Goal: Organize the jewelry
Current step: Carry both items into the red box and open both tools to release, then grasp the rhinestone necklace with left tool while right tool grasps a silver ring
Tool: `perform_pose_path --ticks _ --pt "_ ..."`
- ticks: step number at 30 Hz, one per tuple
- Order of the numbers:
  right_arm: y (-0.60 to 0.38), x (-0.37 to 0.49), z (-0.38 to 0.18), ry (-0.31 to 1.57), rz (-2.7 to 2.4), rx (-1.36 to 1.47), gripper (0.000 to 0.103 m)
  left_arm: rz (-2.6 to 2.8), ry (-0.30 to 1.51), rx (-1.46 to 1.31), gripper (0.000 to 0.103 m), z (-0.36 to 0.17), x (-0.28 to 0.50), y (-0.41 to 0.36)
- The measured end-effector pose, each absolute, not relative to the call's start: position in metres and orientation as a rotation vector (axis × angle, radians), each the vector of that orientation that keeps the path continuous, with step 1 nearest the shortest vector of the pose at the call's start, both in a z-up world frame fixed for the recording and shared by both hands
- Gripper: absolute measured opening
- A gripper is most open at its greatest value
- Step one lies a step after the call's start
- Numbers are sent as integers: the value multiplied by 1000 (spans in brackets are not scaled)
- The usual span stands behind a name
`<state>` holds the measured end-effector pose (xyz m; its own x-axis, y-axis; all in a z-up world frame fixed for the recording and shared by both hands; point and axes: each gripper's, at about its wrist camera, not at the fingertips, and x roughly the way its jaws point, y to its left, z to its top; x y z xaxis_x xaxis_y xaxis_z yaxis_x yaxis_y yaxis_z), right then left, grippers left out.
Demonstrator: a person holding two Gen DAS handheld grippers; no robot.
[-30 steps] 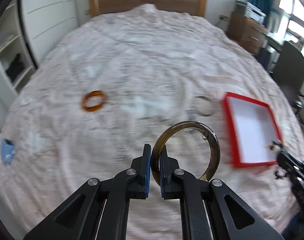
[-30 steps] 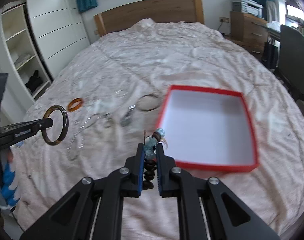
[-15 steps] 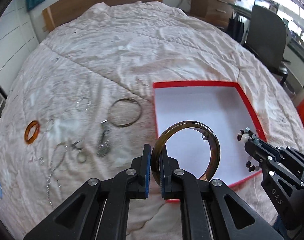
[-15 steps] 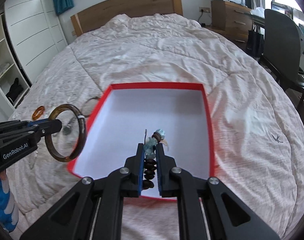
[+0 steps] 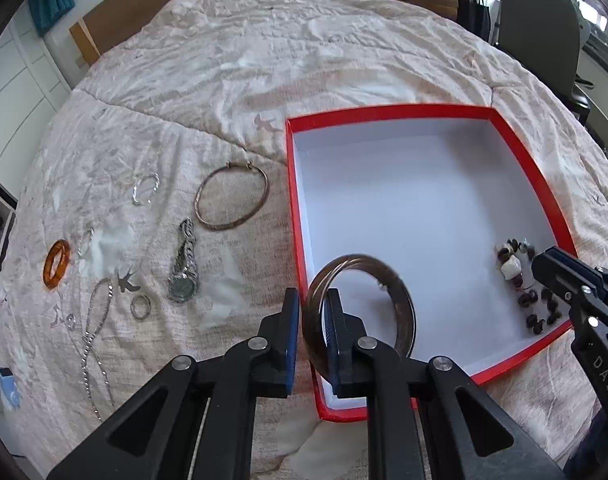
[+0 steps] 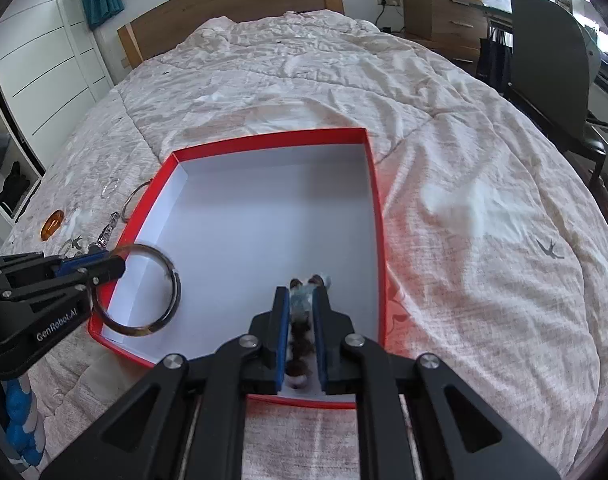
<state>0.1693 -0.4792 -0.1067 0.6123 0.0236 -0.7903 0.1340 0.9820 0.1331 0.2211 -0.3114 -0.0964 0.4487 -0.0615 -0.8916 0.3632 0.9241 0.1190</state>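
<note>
Left claw is opening over the red box, jaws slack around the brown bangle so it drops inside; right claw stays clenched on the bead bracelet, lowered to the box floor

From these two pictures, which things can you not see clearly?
- Left wrist view: the brown bangle is blurred; the left gripper, its jaws opening, hides the near arc.
- Right wrist view: the bead bracelet sits between the right gripper fingers; most beads are covered.
- Left wrist view: the right gripper covers the red box near corner.
- Left wrist view: the small rings show no detail.
</note>
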Motion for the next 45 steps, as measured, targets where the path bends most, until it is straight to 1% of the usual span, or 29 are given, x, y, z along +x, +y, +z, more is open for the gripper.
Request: perform_pose_path --ticks 1,3,5,7,14,17,20,23,27,33,36,39,45 --pt "-479 169 -107 914 -67 187 12 -267 1081 315 18 -98 221 -311" --pt "-481 167 -106 919 -72 190 18 -263 1087 317 21 -100 220 -310" --pt "-482 163 -105 917 -80 190 31 -264 1094 305 22 -102 219 -309" --pt "-483 159 -102 912 -87 188 34 -265 1094 293 24 -101 217 -306" --pt "-483 148 -92 904 -108 186 35 -269 1074 249 29 -87 210 -296" --pt "-484 140 -84 894 -115 196 35 -267 1057 215 33 -74 204 -285" --pt "-482 133 -73 876 -114 204 35 -254 1031 197 33 -61 194 -265" --pt "-473 127 -60 857 -104 197 35 -223 1016 155 33 -48 187 -229" --pt "-453 119 -39 818 -74 189 35 -138 990 106 33 -31 176 -163" --pt "-407 117 -13 774 -10 175 35 -2 952 33 33 -11 154 -58" --pt "-378 116 -5 763 28 161 35 38 944 0 33 -9 142 -19" --pt "-350 117 -3 760 64 153 35 64 941 -18 33 -10 131 9" --pt "-303 122 -11 777 138 134 35 72 942 -71 33 -22 123 41"
